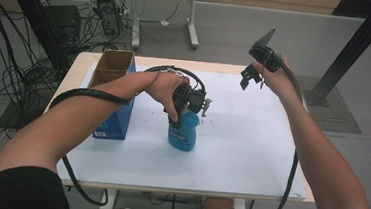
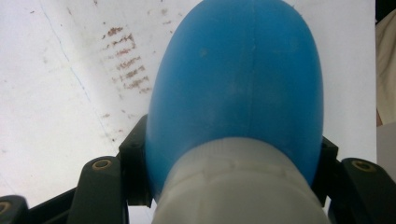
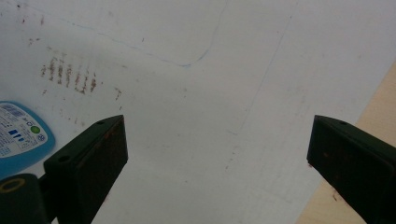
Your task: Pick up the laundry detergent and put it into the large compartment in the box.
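The blue bottle (image 1: 183, 132) (white collar at its neck) stands upright beneath the left tool (image 1: 190, 101), whose jaws clamp its neck. The right tool (image 1: 250, 75) hovers raised, jaws spread wide, well apart over the counter (image 1: 249, 154).

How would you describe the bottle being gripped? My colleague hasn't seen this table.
On the white sheet, right of the blue cardboard box, stands the blue bottle. The left gripper clamps its top. It alone is rounded, glossy plastic.

We're right on top of the blue bottle (image 2: 238, 79), our left gripper (image 2: 233, 163) clamped on either side just above its white collar (image 2: 238, 186), over stained white paper (image 2: 60, 84).
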Demonstrator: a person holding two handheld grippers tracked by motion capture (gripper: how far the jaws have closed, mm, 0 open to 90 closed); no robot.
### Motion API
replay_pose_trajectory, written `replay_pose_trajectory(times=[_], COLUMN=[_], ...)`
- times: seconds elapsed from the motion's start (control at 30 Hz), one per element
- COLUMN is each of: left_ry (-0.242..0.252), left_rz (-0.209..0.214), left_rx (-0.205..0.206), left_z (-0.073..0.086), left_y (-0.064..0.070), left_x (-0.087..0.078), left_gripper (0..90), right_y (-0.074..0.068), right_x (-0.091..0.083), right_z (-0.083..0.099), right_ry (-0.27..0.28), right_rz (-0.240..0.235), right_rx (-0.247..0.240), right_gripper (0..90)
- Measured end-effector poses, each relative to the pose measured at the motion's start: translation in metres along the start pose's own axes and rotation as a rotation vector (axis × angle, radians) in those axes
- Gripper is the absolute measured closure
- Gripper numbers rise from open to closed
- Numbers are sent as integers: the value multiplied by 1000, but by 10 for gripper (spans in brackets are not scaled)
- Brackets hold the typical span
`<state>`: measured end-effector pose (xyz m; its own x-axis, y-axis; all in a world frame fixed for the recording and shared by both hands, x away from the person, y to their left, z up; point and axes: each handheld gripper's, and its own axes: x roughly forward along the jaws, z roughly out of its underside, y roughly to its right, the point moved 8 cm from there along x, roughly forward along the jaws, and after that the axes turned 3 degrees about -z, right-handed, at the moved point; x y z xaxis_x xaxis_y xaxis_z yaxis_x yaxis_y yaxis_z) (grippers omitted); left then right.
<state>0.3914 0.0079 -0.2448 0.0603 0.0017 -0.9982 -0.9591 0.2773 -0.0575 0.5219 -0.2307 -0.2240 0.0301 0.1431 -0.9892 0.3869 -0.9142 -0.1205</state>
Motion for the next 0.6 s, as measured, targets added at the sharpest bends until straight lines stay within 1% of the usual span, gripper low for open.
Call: replay_pose_trajectory(times=[0.03,0.17,0.3,0.6], left_ry=[2,0,10,3], left_rz=[2,1,1,1], left_rx=[-6,-2,-11,-6], left_z=[0,0,1,1], left_y=[0,0,1,2], left_x=[0,0,0,-1], left_gripper=[378,378,379,379], right_y=[0,0,0,-2], right_x=[0,-1,-1,0], right_z=[0,0,1,0], right_ry=[0,1,3,2], right_rz=[0,0,0,2], right_rx=[0,-2,0,-3], right_gripper=[53,53,53,53])
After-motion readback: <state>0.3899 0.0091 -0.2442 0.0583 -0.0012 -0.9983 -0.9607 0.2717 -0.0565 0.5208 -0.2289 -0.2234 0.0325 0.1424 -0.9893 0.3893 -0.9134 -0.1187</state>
